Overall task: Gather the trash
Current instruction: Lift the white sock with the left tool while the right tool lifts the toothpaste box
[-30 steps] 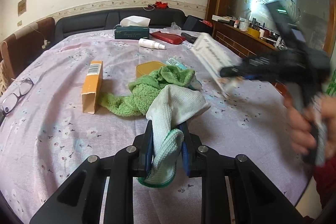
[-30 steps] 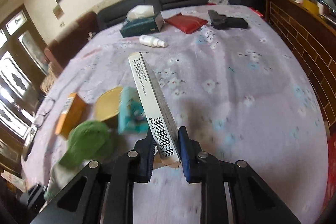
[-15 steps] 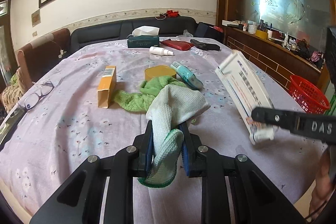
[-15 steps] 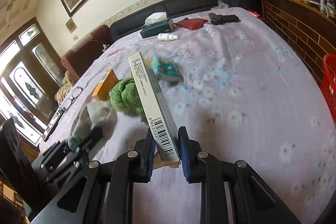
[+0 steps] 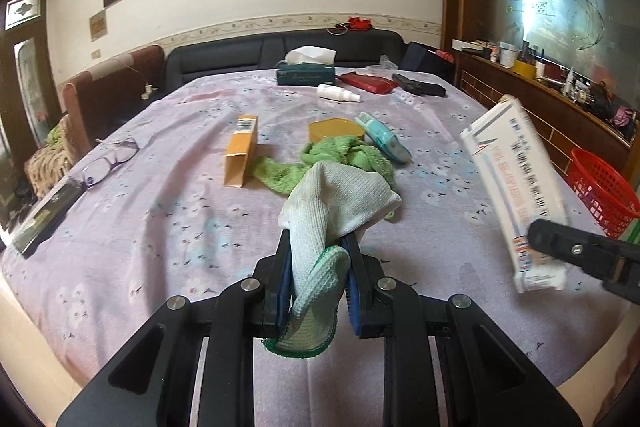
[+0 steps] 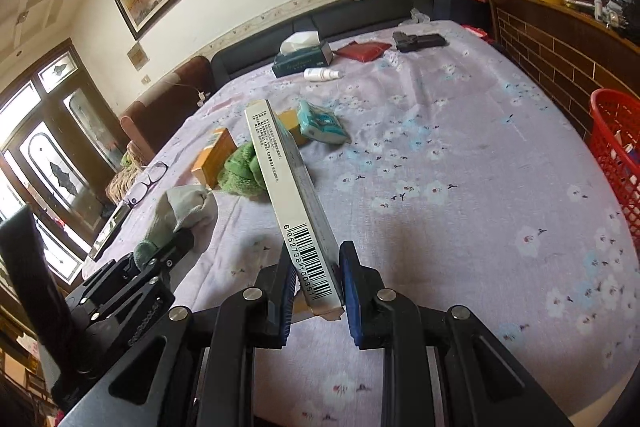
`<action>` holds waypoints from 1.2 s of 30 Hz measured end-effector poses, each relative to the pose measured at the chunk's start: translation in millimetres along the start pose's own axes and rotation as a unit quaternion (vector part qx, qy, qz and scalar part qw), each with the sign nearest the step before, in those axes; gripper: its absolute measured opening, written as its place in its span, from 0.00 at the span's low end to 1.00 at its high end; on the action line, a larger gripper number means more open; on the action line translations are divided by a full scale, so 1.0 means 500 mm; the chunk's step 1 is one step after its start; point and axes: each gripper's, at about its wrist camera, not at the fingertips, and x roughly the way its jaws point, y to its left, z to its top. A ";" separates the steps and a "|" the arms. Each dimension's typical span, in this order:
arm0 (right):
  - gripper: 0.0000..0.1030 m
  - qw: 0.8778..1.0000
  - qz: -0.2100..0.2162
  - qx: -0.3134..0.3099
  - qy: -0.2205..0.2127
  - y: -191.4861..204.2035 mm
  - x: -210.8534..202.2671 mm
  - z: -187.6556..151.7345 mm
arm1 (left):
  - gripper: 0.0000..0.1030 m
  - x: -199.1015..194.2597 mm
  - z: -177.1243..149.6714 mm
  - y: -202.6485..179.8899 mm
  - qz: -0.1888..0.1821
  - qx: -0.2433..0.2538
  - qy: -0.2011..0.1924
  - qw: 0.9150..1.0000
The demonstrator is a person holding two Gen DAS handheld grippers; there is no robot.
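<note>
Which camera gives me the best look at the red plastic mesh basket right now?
The left wrist view: the red plastic mesh basket shows its open rim and side beyond the table edge. The right wrist view crops the basket at the frame's right edge, though some contents show inside.

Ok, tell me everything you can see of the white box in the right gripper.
The white box is a long, flat carton, cardboard by its look, with small print down one narrow side and a barcode at the held end. Its broad face carries blue and red print. The right gripper is shut on its lower end, where a flap looks slightly open; the rest sticks up and forward, tilted, above the table. Nothing else touches it. The red basket stands off the table's right edge.
</note>
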 end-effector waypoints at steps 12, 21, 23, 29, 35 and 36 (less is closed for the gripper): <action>0.23 1.000 -0.009 -0.012 -0.015 0.015 -0.015 -0.006 | 0.21 0.001 -0.008 -0.006 0.025 0.014 -0.012 1.000; 0.23 1.000 -0.011 -0.013 -0.014 0.016 -0.017 -0.010 | 0.21 -0.006 -0.012 -0.006 0.027 0.015 -0.013 0.999; 0.23 1.000 -0.012 -0.015 -0.015 0.017 -0.018 -0.010 | 0.21 -0.006 -0.012 -0.007 0.031 0.018 -0.016 0.999; 0.23 1.000 -0.012 -0.011 -0.012 0.014 -0.015 -0.010 | 0.21 -0.005 -0.012 -0.011 0.035 0.021 -0.018 0.999; 0.23 1.000 -0.012 -0.011 -0.011 0.012 -0.014 -0.010 | 0.21 -0.006 -0.013 -0.011 0.036 0.024 -0.019 0.999; 0.23 1.000 -0.013 -0.009 -0.012 0.010 -0.015 -0.009 | 0.21 -0.005 -0.013 -0.011 0.035 0.024 -0.019 0.999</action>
